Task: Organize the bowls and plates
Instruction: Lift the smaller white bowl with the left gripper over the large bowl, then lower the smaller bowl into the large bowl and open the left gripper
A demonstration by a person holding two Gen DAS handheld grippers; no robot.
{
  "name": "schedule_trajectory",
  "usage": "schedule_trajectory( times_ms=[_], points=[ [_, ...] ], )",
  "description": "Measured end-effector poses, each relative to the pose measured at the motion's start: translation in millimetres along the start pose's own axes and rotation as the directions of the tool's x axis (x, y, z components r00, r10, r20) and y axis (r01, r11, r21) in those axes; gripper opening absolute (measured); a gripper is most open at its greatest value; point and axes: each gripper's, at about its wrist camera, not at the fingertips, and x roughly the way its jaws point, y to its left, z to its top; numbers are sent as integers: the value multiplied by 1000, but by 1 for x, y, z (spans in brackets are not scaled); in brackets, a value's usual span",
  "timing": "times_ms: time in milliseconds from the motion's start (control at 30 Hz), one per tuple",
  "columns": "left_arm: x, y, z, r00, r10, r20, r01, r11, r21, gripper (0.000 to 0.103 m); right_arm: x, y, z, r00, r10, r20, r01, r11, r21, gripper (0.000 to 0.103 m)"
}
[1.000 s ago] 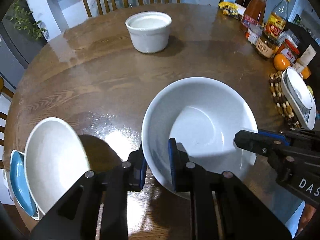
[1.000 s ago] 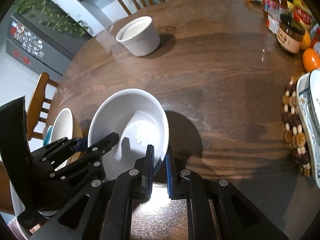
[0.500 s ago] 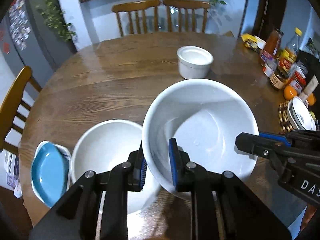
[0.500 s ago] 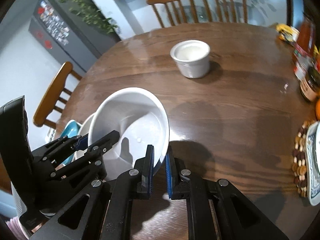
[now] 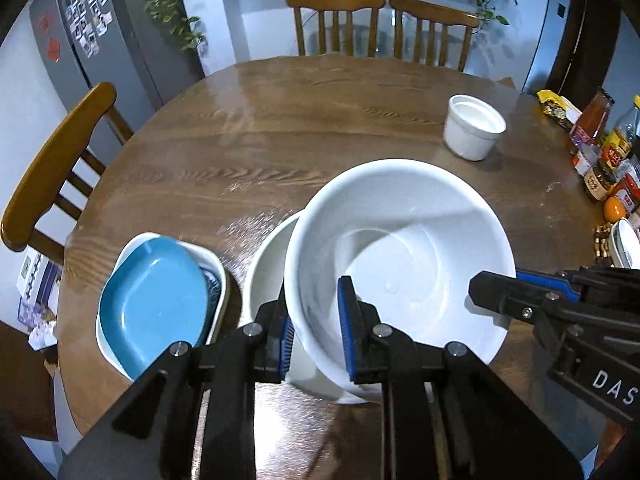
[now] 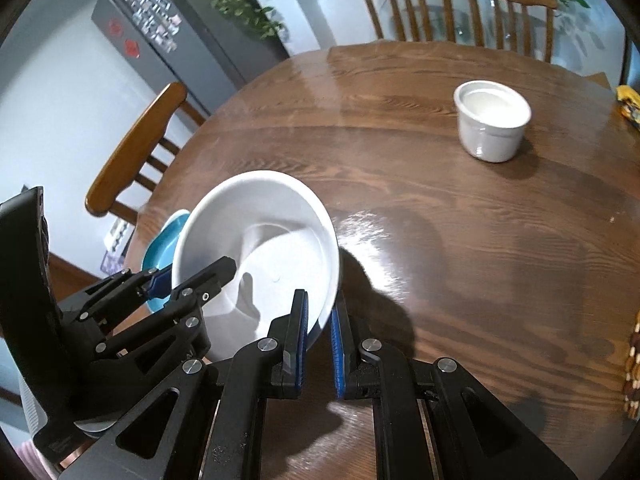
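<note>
**Big bowl carried left, now over the second bowl**

Both tools have swung the large white bowl (image 5: 400, 256) leftward across the bench (image 5: 280, 152); a second ago it hung well right of the other white bowl (image 5: 266, 276), and now it sits above and overlapping it, hiding most of it. The white ramekin (image 5: 474, 132), once dead ahead, has slid to the far right of the left wrist view.

At the left near edge of the bench, a blue plate (image 5: 154, 306) lies tilted in a white dish (image 5: 218, 280), just beside the lower bowl. The left tool (image 5: 316, 332) is clamped on the big bowl's near-left rim, one blue pad inside the wall and one outside. The right tool (image 6: 318, 334) pinches the rim on the opposite side, its jaws nearly together with the thin edge between them. The bowl is tipped slightly and held off the wood; whether it touches the bowl beneath cannot be told.

Far right, bottles and jars (image 5: 600, 148) crowd the bench edge, with an orange (image 5: 614, 208) near a beaded mat (image 5: 600, 240).
</note>
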Motion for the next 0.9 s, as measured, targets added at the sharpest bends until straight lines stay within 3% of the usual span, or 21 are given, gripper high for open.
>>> schedule_trajectory(
  times_ms=[900],
  points=[
    [27, 13, -10, 998, 1, -66, 5, 995, 99, 19, 29, 15, -4, 995, -73, -68, 74, 997, 21, 11]
  ],
)
